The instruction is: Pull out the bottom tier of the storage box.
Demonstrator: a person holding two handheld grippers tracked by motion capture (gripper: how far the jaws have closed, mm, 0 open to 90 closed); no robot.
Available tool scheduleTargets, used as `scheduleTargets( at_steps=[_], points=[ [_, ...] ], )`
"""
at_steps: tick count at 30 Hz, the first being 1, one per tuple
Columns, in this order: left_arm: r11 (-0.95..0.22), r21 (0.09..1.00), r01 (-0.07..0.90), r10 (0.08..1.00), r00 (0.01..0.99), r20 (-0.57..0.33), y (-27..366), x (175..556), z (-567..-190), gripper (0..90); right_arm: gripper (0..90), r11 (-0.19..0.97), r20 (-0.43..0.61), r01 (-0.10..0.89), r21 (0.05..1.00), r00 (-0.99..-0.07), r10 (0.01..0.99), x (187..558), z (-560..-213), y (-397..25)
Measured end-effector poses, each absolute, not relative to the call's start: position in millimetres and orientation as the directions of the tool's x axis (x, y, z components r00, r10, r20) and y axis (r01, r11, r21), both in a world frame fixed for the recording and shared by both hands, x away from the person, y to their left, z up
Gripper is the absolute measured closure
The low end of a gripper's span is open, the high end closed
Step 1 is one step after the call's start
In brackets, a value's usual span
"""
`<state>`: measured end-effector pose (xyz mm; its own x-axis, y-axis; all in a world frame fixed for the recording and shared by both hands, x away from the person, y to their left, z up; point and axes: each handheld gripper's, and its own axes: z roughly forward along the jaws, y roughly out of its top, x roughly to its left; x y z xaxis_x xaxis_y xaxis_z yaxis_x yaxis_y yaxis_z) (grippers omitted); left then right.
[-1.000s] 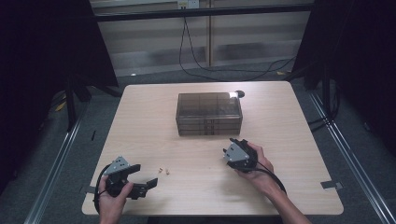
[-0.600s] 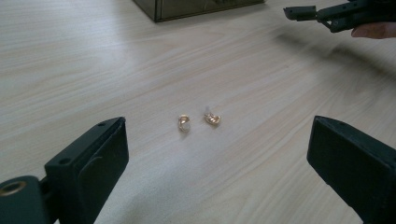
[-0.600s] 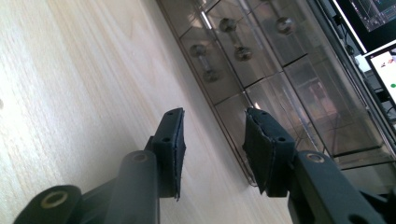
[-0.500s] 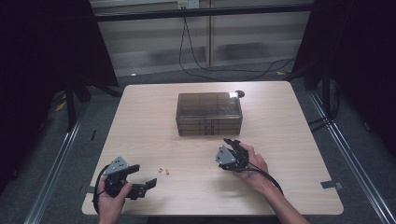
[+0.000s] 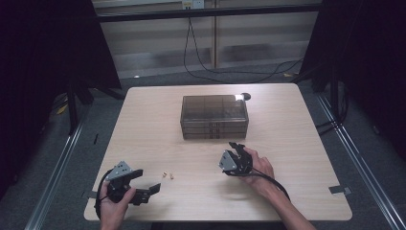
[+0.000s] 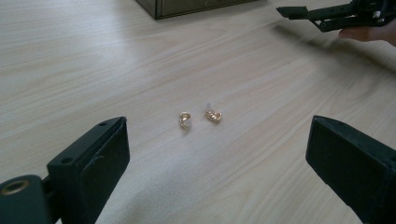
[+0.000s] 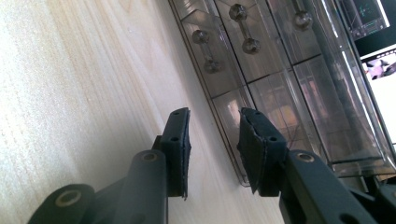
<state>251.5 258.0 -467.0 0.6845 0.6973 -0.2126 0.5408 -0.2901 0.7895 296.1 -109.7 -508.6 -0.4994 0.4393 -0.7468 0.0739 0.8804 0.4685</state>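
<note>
Dark curtains and a grey floor ring the pale wooden table [image 5: 297,124] at which we work, with black cables trailing on the floor beyond its far edge. Toward the far middle of the table stands our smoked, see-through drawer box [image 5: 214,116], its small drawers with round knobs showing close up in the right gripper view. Our right gripper [image 5: 236,147] is held in the hand just in front of that box, near it but apart from it, tilted so that its jaws point up at the drawer fronts; the jaws stand a little apart with nothing between them. Our left gripper [image 5: 147,181] sits at the near left corner of the table, low over the wood, its jaws spread wide and bare. Between the two grippers, nearer the left one, lie two small gold earrings [image 5: 168,175] side by side on the table, close together but not touching; in the left gripper view they lie ahead of the wide jaws, roughly centred between them, each with a pale part we cannot make out clearly.
</note>
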Motion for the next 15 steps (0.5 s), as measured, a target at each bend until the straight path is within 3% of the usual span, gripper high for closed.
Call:
scheduleTargets(
  at_steps=[9,15],
  points=[
    [-0.295,0.786,0.543,0.698,0.685,-0.211,259,250,-467,6.3,66.5,0.937,-0.829,0.014,0.349,-0.462,0.316,301,-509,-94],
    [-0.291,0.788,0.543,0.7,0.682,-0.211,262,250,-467,6.3,68.0,0.947,-0.844,0.01,0.321,-0.45,0.29,303,-516,-89]
  ],
)
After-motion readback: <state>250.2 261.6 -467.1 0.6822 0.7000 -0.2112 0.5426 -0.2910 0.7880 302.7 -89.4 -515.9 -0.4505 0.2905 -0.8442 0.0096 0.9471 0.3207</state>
